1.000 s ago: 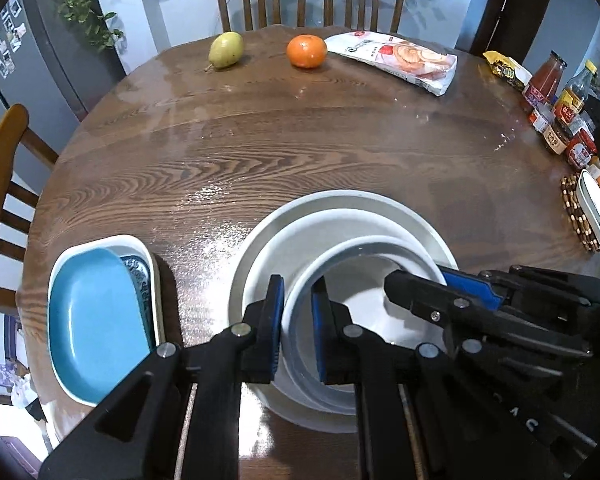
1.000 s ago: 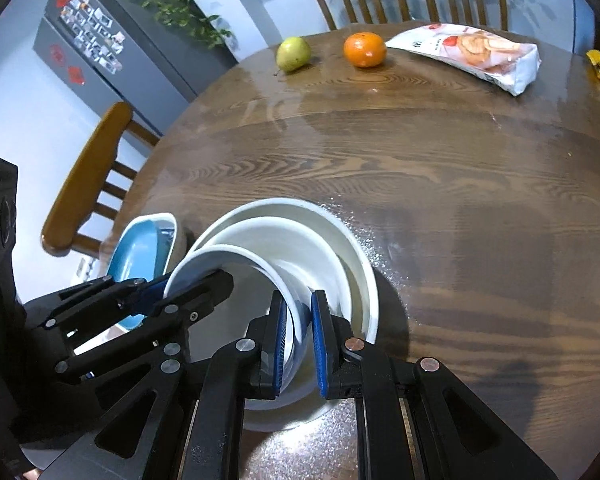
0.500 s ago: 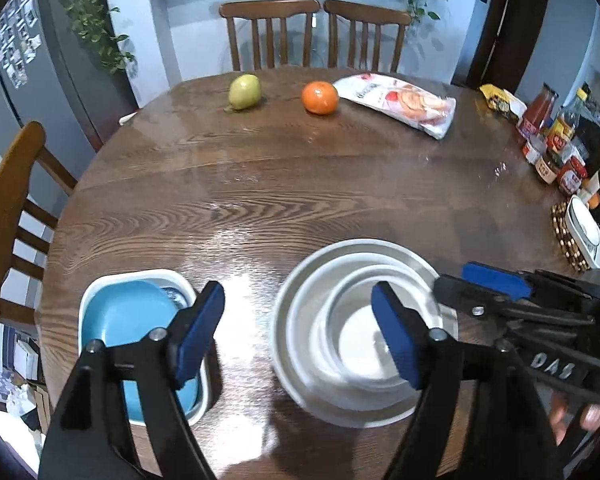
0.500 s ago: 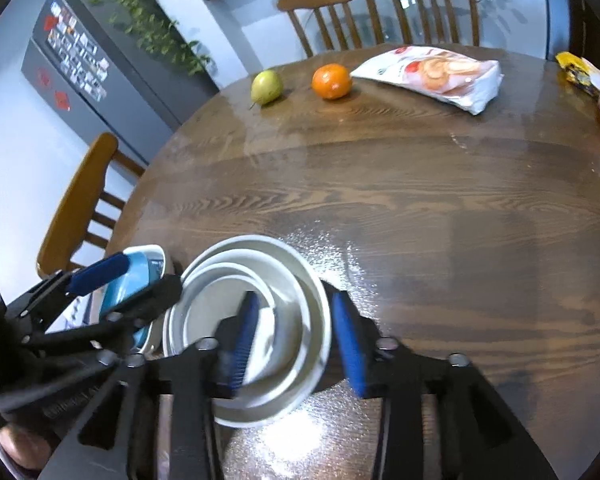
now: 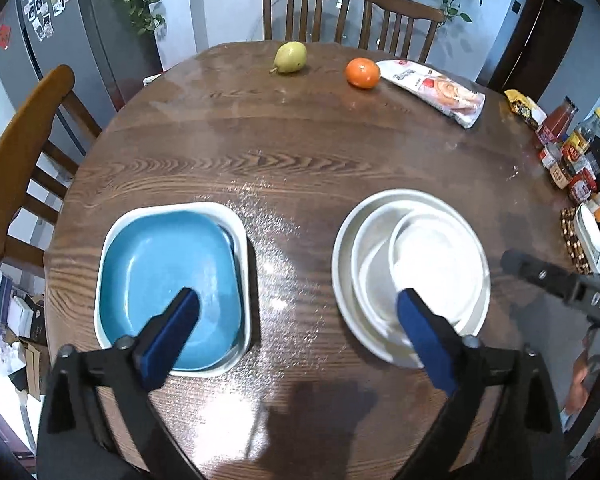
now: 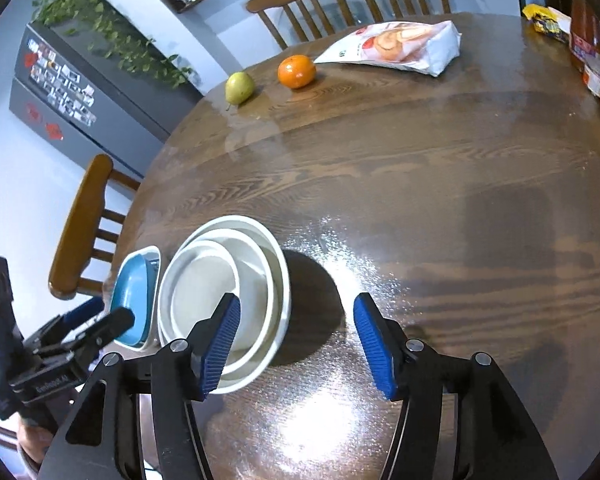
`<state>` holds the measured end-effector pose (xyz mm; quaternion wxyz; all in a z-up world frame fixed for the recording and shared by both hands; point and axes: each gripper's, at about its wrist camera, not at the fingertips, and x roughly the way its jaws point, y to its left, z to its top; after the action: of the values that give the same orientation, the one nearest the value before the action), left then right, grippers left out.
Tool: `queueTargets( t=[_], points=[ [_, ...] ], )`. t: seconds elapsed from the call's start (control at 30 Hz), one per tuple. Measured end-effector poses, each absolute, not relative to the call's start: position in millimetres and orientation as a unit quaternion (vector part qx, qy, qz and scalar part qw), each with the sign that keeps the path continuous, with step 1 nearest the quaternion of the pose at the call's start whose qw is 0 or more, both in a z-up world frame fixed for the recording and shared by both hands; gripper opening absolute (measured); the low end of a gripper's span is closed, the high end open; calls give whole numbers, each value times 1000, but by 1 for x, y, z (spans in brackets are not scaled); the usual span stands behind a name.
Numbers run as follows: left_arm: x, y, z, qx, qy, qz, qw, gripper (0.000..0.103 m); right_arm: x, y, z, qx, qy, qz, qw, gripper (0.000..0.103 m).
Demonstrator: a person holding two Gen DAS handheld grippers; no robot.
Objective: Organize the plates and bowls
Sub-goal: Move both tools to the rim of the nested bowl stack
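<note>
On the round wooden worktop [image 5: 300,152] two nested piles sit side by side near the front edge: a stack of white round dishes [image 5: 412,272], the smallest bowl lying off-centre inside two wider ones, and just beside it a blue square plate [image 5: 168,276] resting in a white square dish [image 5: 240,240]. The left tongs [image 5: 296,320] hang above the bare wood between the two piles, jaws opening to a very wide spread and gripping nothing. The right tongs [image 6: 296,340] are also opening, less widely, with nothing between them; one blue pad overlaps the near rim of the white stack in the right wrist view, though whether it hovers above the rim or grazes it is hard to tell through the fisheye. These dishes look like glazed ceramic: stiff, fairly heavy, smooth enough to slide against each other, and likely to chip if knocked or dropped. The sensible hold is probably on a rim, one pad inside and one outside the wall, pinched firmly and lifted straight up so the nested pieces do not drag. A pear [image 5: 290,57], an orange [image 5: 362,73] and a snack bag [image 5: 436,90] lie well apart at the far side.
</note>
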<state>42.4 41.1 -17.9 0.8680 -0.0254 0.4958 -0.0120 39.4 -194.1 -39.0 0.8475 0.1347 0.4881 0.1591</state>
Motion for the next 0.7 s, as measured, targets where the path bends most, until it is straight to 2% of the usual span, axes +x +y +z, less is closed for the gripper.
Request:
queueTargets(
  t=[0.03,0.17,0.33,0.7],
  points=[
    [42,41,-19,-24,497,-10,867,102,39,-195,-39,134,488,157,848,65],
    [39,46,-23,-32,498,-10,866,102,35,-197,-40,135,488,160,847,68],
    [36,45,-19,-34,484,-17,874,102,32,-196,-38,134,488,166,846,82],
    [33,42,-20,-58,482,-51,873,102,27,-196,-38,144,497,160,841,83]
  ],
)
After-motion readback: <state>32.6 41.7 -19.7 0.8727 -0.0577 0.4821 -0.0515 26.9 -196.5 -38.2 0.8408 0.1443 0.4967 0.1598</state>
